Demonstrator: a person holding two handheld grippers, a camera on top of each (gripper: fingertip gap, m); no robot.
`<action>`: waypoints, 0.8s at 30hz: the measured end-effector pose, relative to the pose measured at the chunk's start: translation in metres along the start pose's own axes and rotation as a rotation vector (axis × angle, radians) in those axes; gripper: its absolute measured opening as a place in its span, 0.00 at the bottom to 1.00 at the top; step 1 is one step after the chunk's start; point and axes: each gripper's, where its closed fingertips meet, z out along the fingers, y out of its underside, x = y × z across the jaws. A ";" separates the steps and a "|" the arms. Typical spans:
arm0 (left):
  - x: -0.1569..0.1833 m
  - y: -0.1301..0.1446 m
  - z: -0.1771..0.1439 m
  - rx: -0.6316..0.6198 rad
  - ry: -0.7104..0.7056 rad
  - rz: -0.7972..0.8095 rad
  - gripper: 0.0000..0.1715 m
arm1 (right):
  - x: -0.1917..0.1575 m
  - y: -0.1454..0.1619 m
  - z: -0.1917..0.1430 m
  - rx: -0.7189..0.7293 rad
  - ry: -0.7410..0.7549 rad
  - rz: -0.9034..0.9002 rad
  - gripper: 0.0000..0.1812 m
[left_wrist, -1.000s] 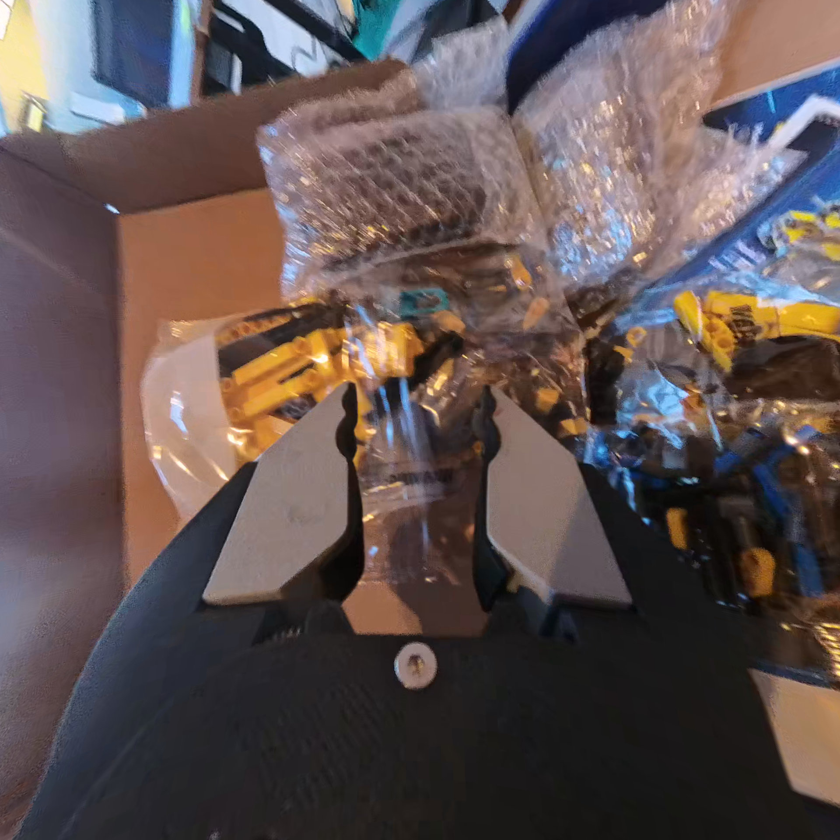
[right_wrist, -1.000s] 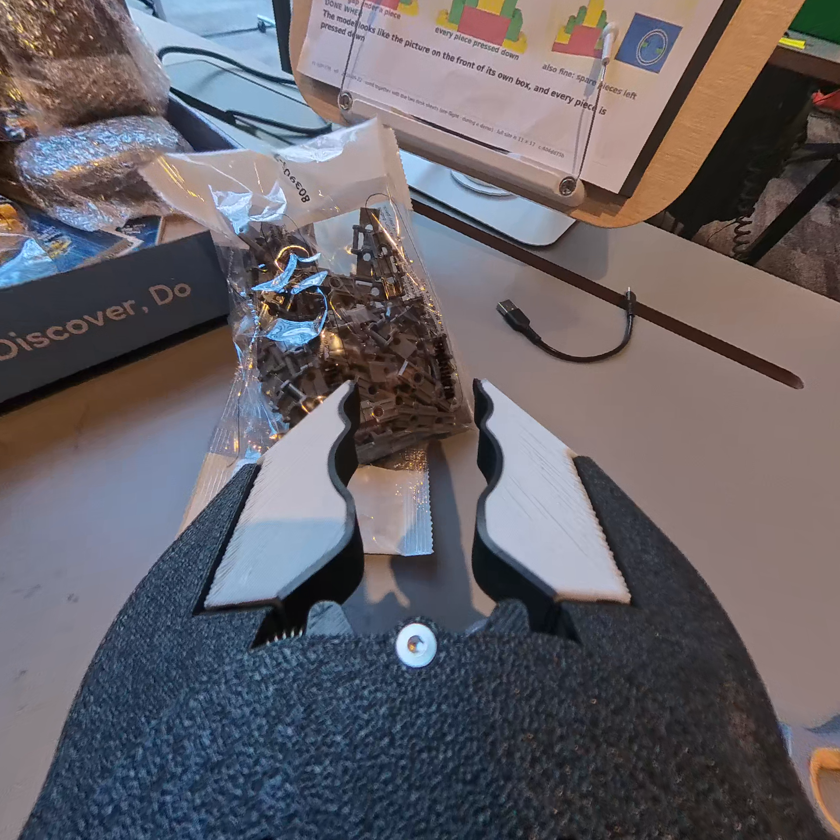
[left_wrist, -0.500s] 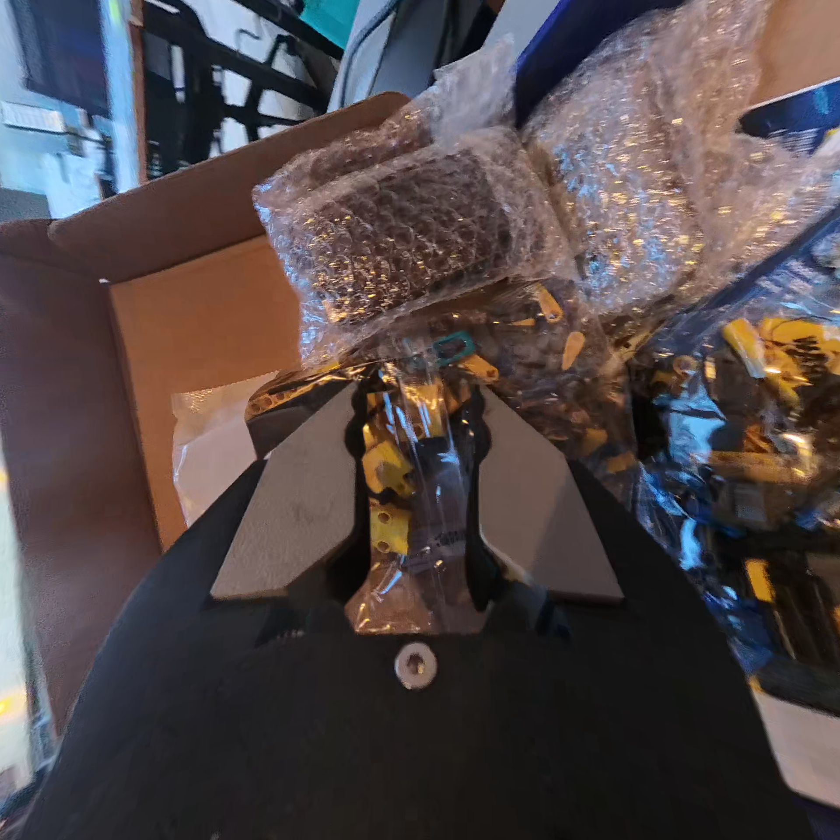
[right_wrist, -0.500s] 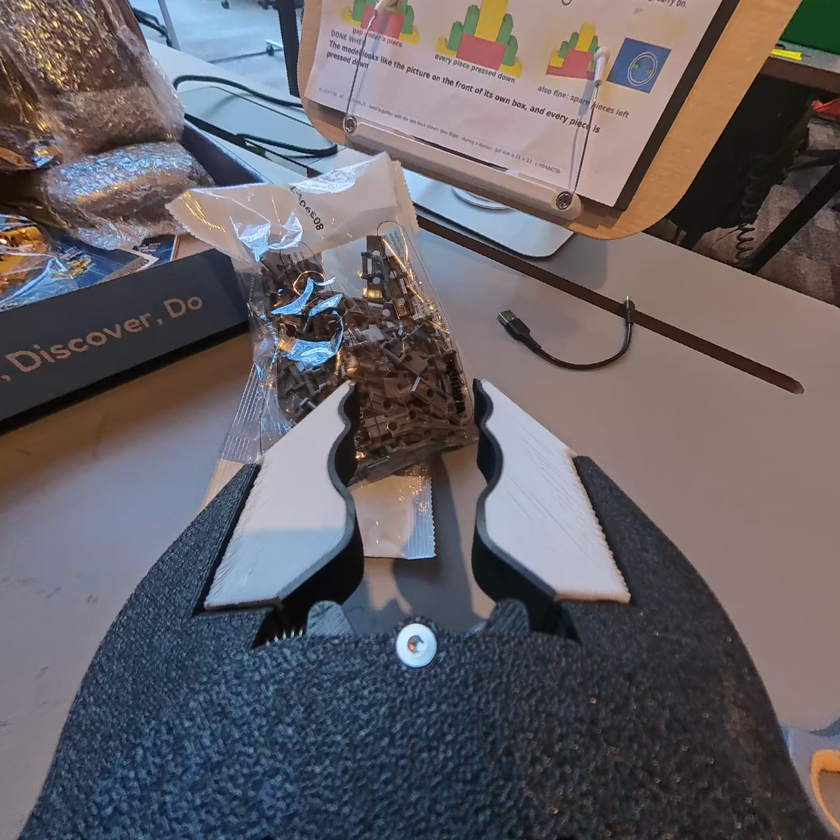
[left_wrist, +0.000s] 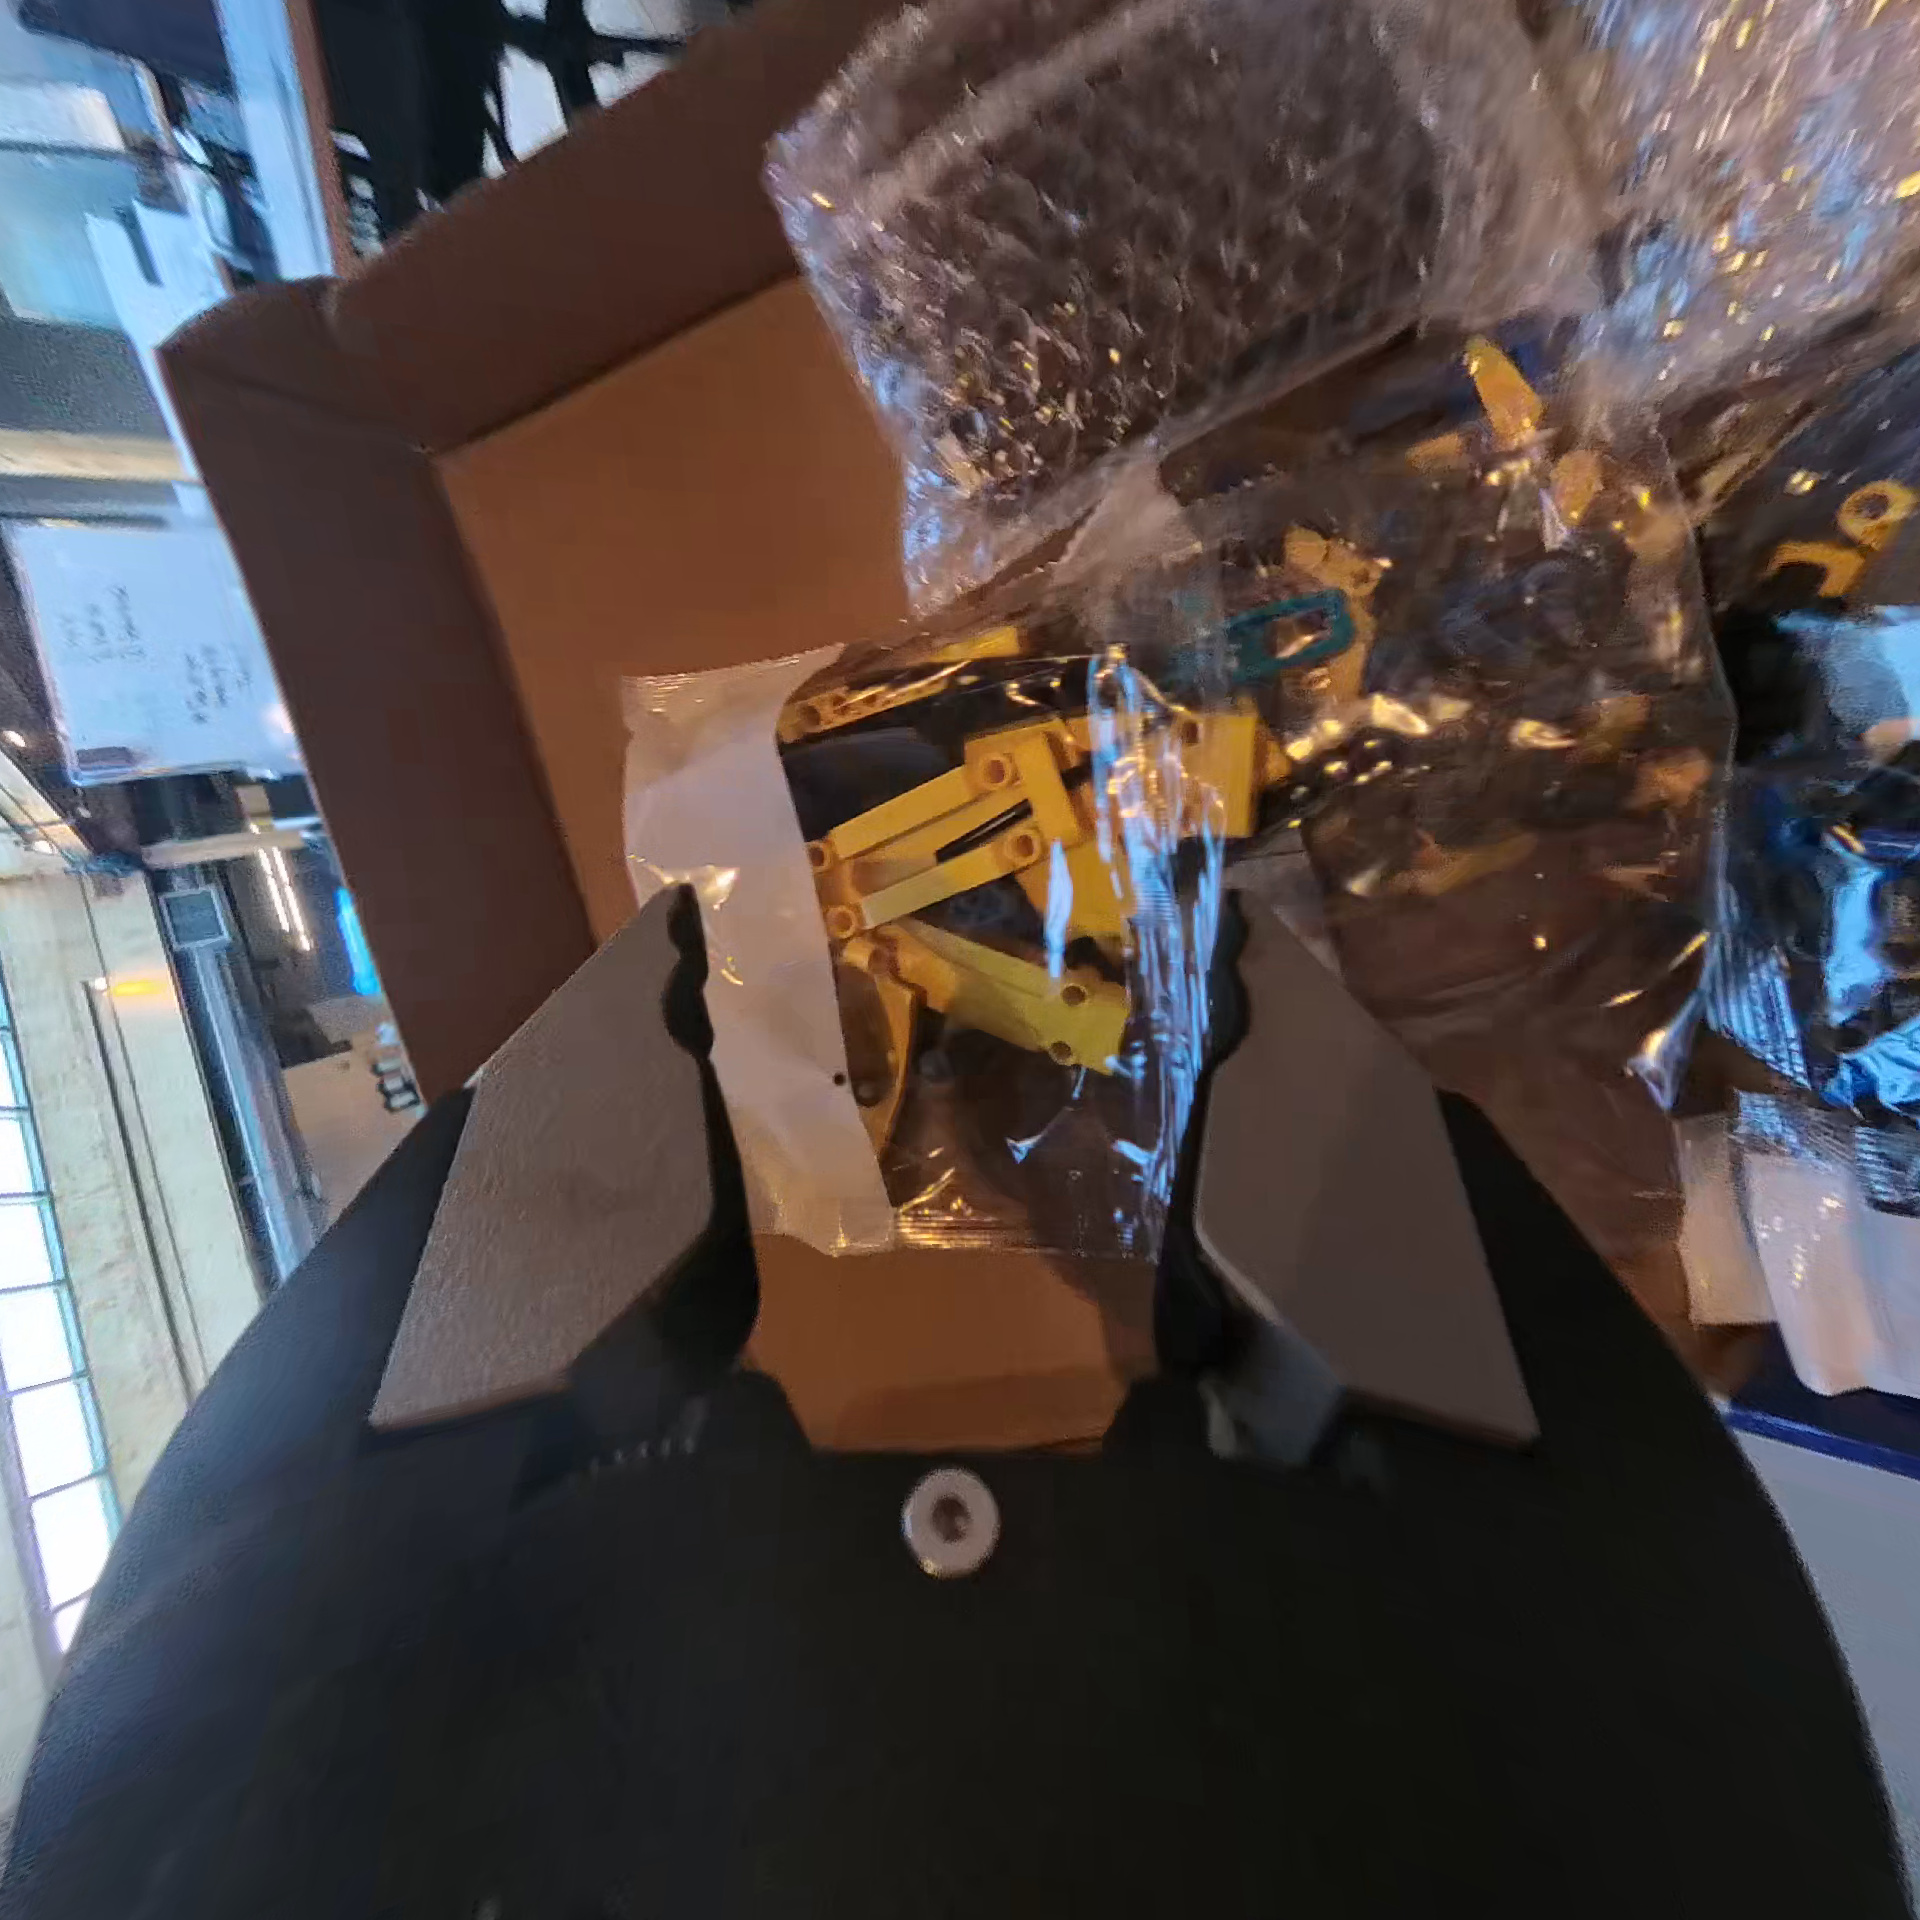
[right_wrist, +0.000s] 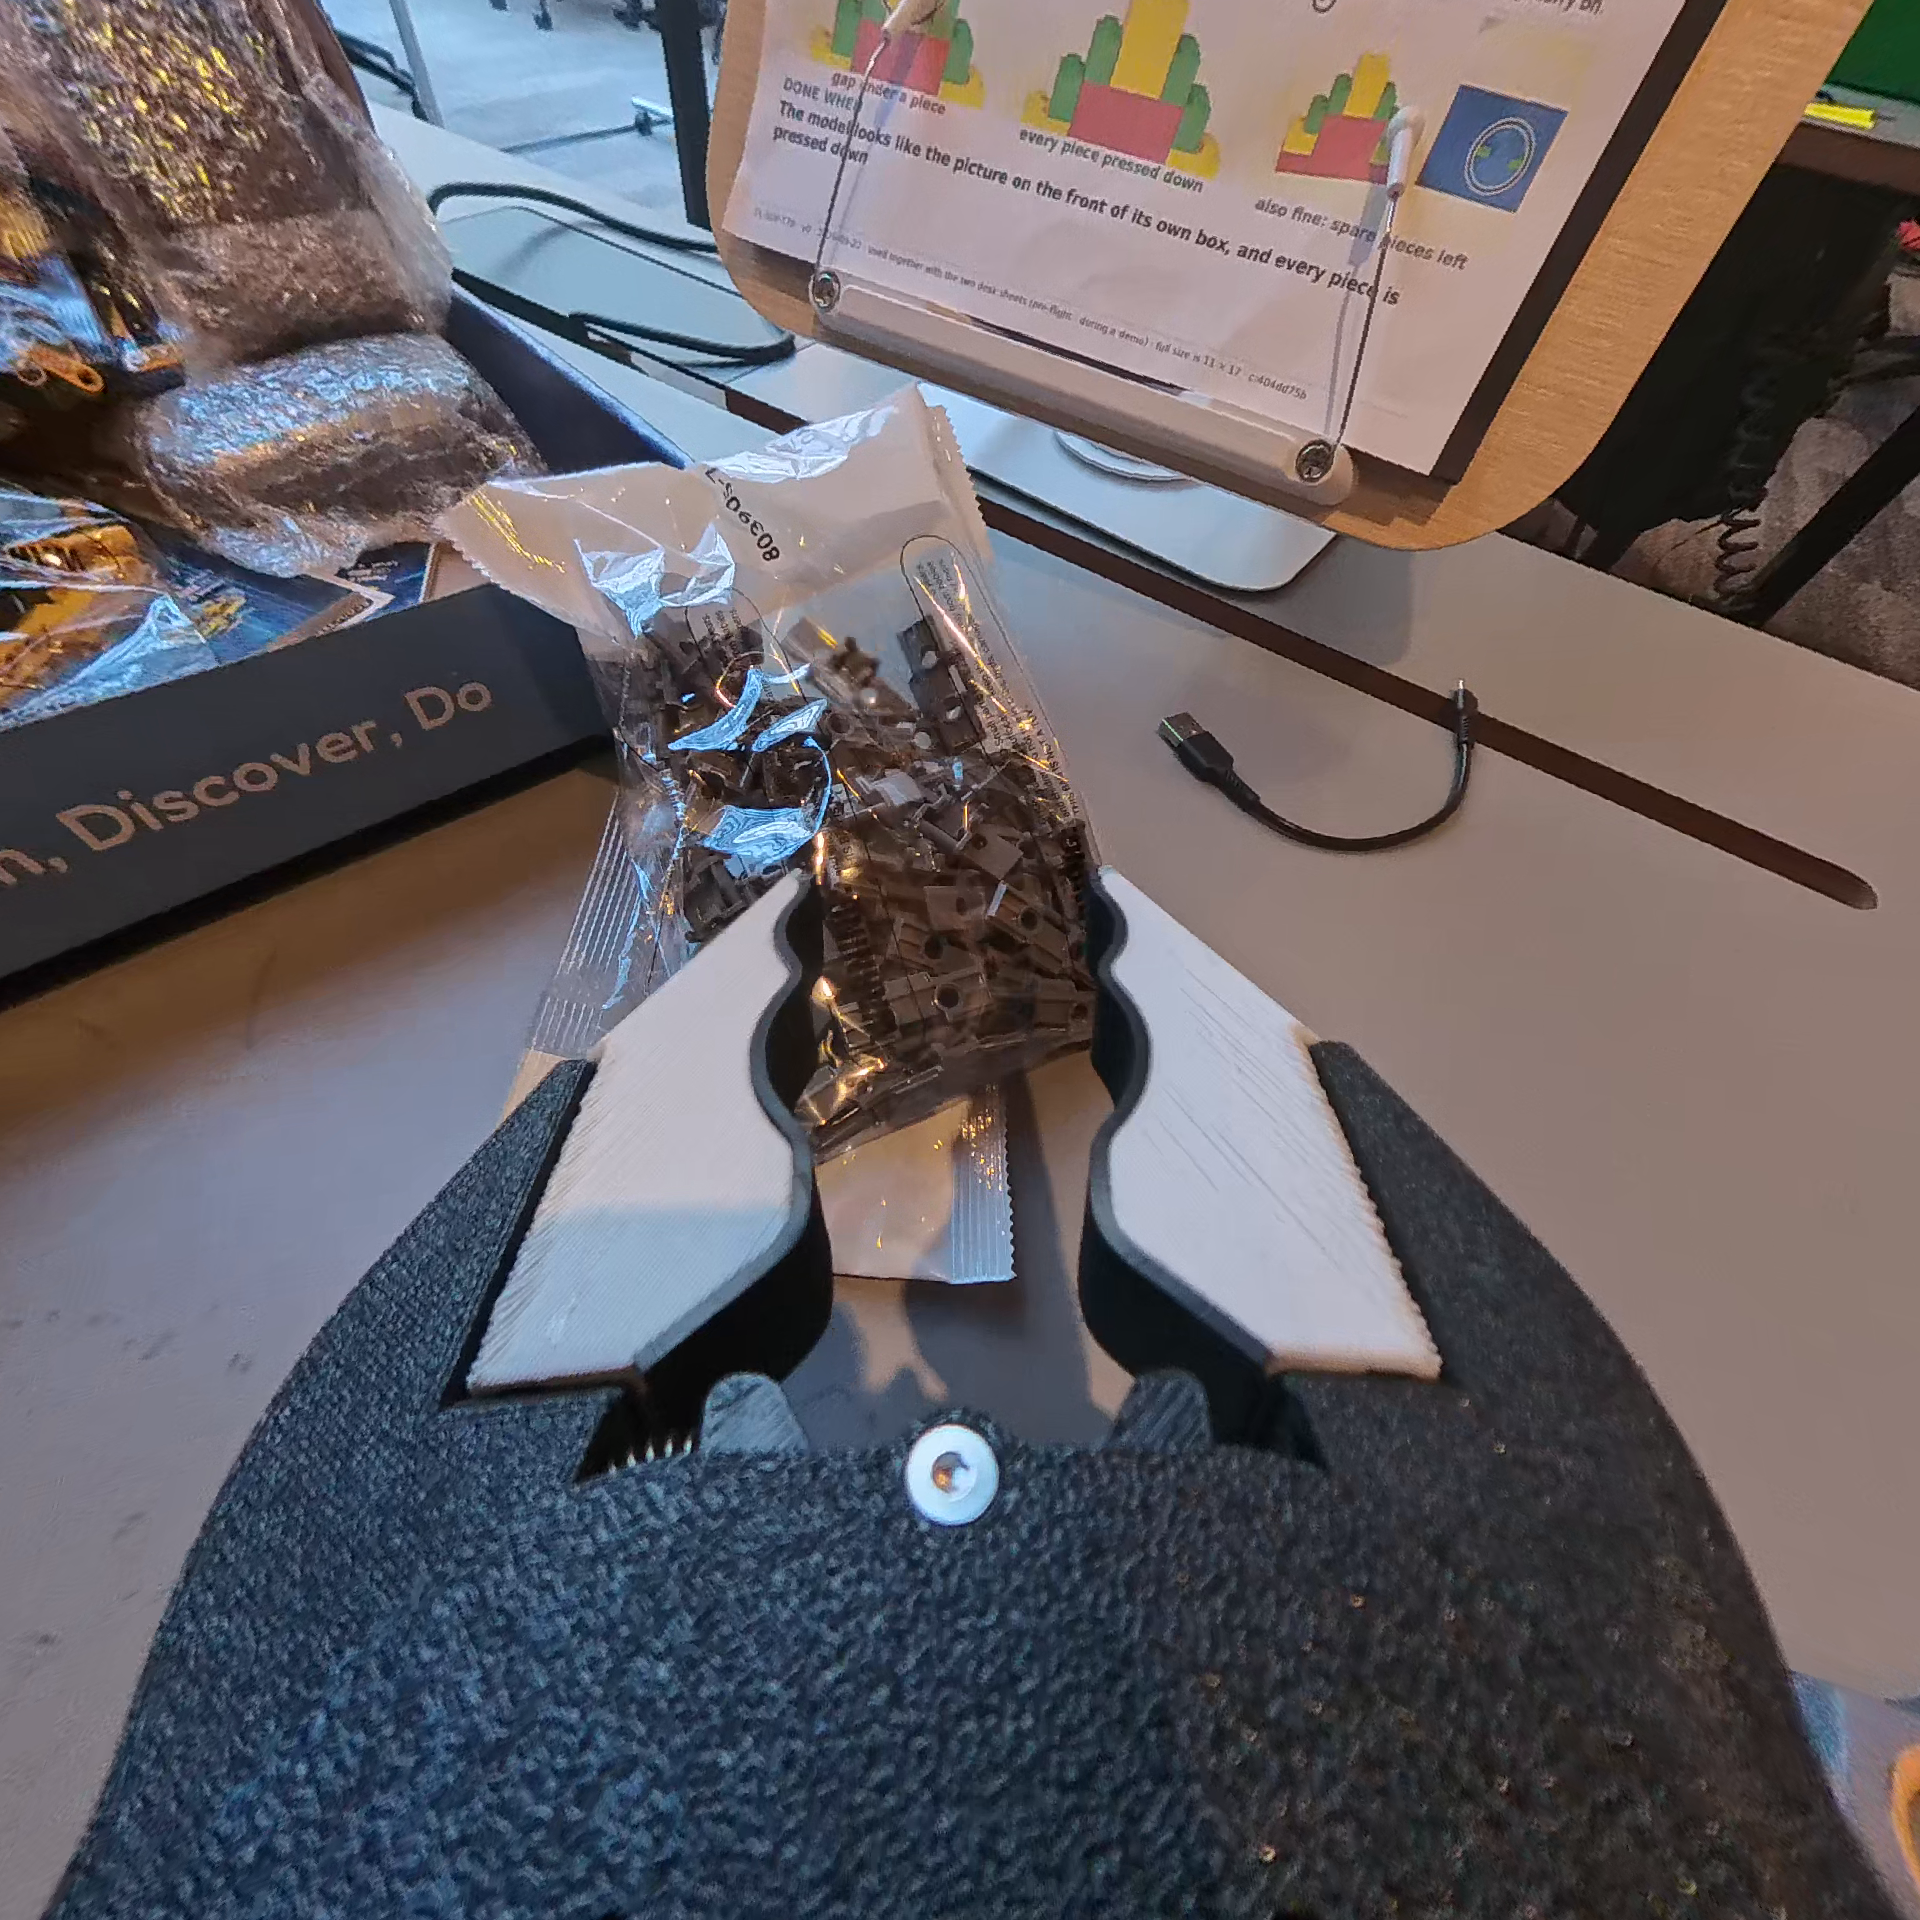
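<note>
My left gripper (left_wrist: 956, 914) is open wide over a clear bag of yellow and black pieces (left_wrist: 987, 894), which lies in a cardboard box (left_wrist: 623, 520) with its near end between the fingers. A bubble-wrapped dark bundle (left_wrist: 1122, 239) rests above it, and a second bag of dark and yellow pieces (left_wrist: 1507, 748) lies to the right. My right gripper (right_wrist: 945, 894) is shut on a clear bag of small grey pieces (right_wrist: 914, 810) and holds it tilted up above the grey table (right_wrist: 1507, 1091).
A dark box with pale lettering (right_wrist: 260, 769) stands to the left, holding bubble-wrapped bundles (right_wrist: 312, 436) and bags. A wooden stand with a printed sheet (right_wrist: 1143, 208) stands at the back. A short black USB cable (right_wrist: 1330, 821) lies on the table. Tip to tip, the grippers are about 45 cm apart.
My left gripper's jaws have opened wider around the yellow-piece bag, and its view has swung right and back. My right gripper has carried the grey-piece bag slightly forward.
</note>
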 end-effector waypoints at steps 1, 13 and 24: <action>-0.002 -0.001 -0.003 0.018 0.001 -0.010 0.56 | 0.000 0.000 0.000 0.000 -0.003 0.004 0.27; 0.033 0.042 0.031 -0.094 0.047 0.095 0.53 | -0.003 0.002 0.001 -0.008 -0.013 0.002 0.27; -0.001 0.014 0.016 0.069 -0.176 0.122 0.00 | -0.005 0.001 0.001 -0.005 -0.024 0.005 0.26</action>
